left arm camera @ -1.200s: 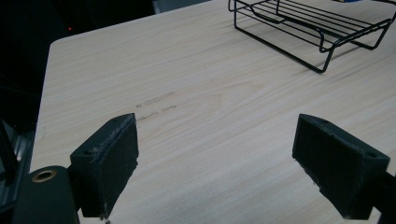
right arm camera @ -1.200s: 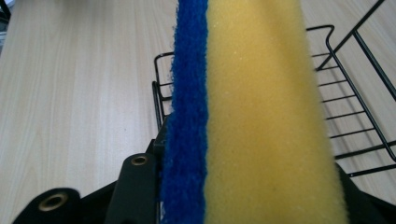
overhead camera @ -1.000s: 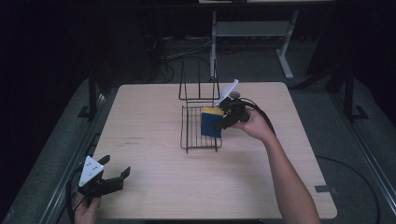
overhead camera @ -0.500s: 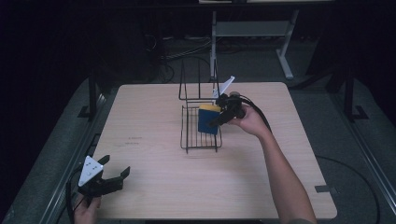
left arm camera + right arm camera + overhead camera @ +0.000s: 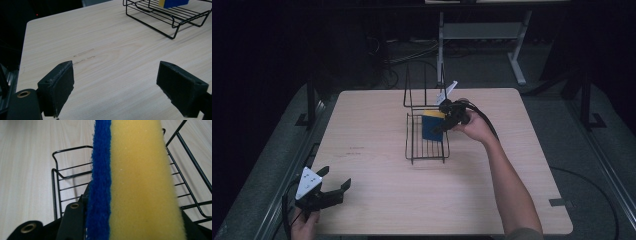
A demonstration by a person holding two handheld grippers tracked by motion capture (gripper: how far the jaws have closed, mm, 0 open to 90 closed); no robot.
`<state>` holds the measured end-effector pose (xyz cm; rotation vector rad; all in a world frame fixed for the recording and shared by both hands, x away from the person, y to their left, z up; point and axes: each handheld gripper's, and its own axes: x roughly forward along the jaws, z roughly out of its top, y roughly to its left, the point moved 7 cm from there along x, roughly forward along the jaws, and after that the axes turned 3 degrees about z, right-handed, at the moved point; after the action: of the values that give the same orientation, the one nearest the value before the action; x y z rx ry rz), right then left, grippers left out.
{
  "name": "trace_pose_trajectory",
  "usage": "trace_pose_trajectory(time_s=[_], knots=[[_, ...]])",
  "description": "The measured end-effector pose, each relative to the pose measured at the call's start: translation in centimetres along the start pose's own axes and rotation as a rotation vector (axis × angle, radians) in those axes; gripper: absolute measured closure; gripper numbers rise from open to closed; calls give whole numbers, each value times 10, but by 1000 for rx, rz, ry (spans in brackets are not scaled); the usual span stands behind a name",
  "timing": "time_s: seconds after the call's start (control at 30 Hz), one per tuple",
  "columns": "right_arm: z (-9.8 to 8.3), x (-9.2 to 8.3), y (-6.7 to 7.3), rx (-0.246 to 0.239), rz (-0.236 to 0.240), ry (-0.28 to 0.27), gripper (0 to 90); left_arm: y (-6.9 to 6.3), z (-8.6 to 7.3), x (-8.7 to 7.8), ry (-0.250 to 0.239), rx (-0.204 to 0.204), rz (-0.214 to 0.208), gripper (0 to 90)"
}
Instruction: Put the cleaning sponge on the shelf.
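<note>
A sponge (image 5: 432, 125), blue scouring side and yellow foam, stands on edge inside a black wire rack (image 5: 427, 150) at the table's middle back. My right gripper (image 5: 447, 118) is shut on it from the right, held by a hand and forearm reaching in from the lower right. In the right gripper view the sponge (image 5: 135, 180) runs up between the jaws, with the rack (image 5: 56, 182) beneath it. At the table's near left corner, my left gripper (image 5: 334, 178) rests open. Its pads (image 5: 60, 82) stand wide apart over bare wood, and the rack (image 5: 172, 18) and sponge (image 5: 172, 3) lie far ahead.
The rack has a tall upright wire back (image 5: 424, 85) on its far side. The light wooden table (image 5: 377, 200) has faint scuff marks left of centre. A white metal stand (image 5: 517, 55) and cables lie on the dark floor beyond.
My right gripper has carried the sponge a little to the left and farther back over the rack. The left gripper has stayed put.
</note>
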<state>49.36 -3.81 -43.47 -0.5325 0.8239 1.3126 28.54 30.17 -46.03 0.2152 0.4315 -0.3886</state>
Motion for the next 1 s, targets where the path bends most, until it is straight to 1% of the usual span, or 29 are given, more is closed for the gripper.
trace_pose_trajectory(time_s=[0.07, 0.13, 0.17, 0.27, 0.33, 0.37, 0.5, 0.53, 0.63, 0.73, 0.93, 1.0], knots=[[-2, 2, -2, 12, 0, 2, 567, 1, -1, 0, 2, -1, 1, 139], [-5, 5, -3, 22, 12, 14, 567, 0, -1, 1, 5, -2, -1, 139], [-6, 6, -3, 17, 13, 20, 567, -1, -1, 1, 5, -1, -3, 139], [-5, 6, -3, 24, 14, 10, 566, -2, 0, 1, 6, 1, -2, 139], [-6, 6, -3, 25, 16, 12, 566, -2, 0, 1, 5, -1, -3, 139], [-6, 7, -4, 16, 17, 14, 566, -1, 0, 1, 4, -2, -4, 139], [-6, 7, -3, 23, 19, 14, 564, -1, -1, 0, 4, -1, -2, 139], [-6, 7, -4, 18, 19, 13, 563, -1, 0, 0, 3, -1, -1, 139], [-6, 7, -4, 18, 18, 13, 542, -1, 0, 0, 2, -5, -1, 139], [-7, 8, -4, 27, 19, 20, 519, -1, 0, 0, 2, -6, -1, 139], [-7, 7, -4, 30, 21, 17, 526, -1, 0, 0, 5, -2, -2, 139], [-6, 6, -3, 34, 19, 15, 522, -1, 0, 0, -2, -3, 1, 139]])
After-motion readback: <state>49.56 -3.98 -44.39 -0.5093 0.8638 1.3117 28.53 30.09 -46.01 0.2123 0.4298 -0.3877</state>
